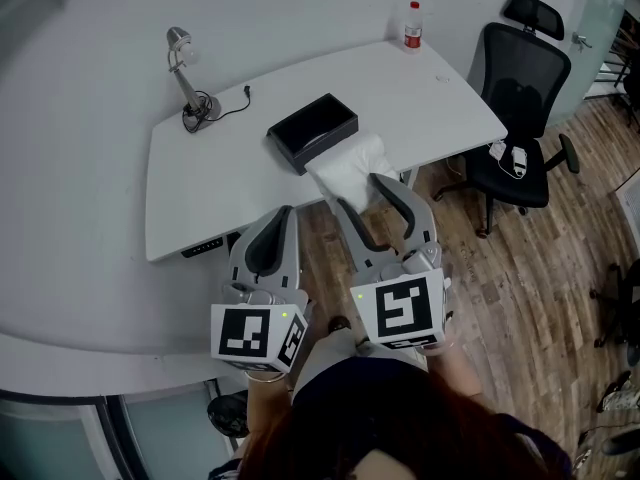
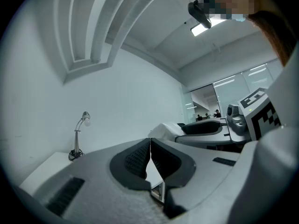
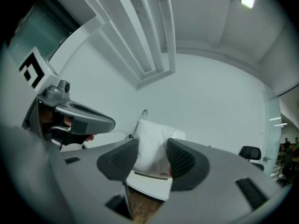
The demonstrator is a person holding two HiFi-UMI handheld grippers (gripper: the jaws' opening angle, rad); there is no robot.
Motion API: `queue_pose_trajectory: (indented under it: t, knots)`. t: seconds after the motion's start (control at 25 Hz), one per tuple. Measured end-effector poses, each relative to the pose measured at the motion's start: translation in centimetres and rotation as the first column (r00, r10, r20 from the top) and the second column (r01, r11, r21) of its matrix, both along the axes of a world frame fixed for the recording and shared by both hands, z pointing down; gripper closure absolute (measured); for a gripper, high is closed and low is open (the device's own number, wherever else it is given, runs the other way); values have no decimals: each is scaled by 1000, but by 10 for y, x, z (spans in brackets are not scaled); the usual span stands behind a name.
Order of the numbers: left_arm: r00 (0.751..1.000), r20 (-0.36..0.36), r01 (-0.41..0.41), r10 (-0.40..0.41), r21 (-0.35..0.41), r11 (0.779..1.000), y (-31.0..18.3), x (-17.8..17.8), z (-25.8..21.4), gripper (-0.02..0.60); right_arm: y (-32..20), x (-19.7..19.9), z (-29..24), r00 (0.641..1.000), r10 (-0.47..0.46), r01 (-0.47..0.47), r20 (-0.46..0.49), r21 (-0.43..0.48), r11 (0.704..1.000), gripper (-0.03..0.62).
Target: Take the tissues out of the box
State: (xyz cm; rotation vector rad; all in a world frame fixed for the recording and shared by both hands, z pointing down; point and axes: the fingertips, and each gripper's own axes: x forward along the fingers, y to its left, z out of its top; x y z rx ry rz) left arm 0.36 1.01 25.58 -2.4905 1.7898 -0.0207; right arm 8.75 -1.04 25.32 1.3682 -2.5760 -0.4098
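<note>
One soft white tissue pack [image 1: 350, 163] near rectangular matte-black box [image 1: 312, 128]

**Where I can pass and what blocks me**

The left half of the white table [image 1: 225, 183] is bare in front of my left gripper [image 1: 285, 214], whose jaws are together, so I have a free lane there. The black box [image 1: 313, 130] stands mid-table. Just in front of it the white tissue pack [image 1: 348, 164] hangs over the near edge, clamped in my right gripper [image 1: 361, 192]. Together they fill the middle. A desk lamp [image 1: 188, 80] and its cable [image 1: 238, 103] take the far left corner, and a bottle [image 1: 412, 25] takes the far right one. The top is bare between box and bottle. An office chair [image 1: 520, 98] stands by the table's right end, with open wooden floor [image 1: 520, 298] nearer me.
</note>
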Motion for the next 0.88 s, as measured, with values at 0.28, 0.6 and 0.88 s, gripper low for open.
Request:
queue_pose_trajectory:
  t: [0.28, 0.6, 0.88]
  knots:
    - [1000, 14, 6, -6, 1, 1000, 6, 5, 0, 556, 2, 8, 2, 1000, 0, -1, 29, 12, 1000, 385]
    - [1000, 26, 2, -2, -1, 1000, 5, 10, 0, 556, 2, 12, 3, 999, 3, -3, 35, -2, 1000, 387]
    - [1000, 30, 3, -2, -8, 1000, 3, 8, 1, 557, 1, 8, 5, 999, -2, 3, 35, -13, 1000, 387]
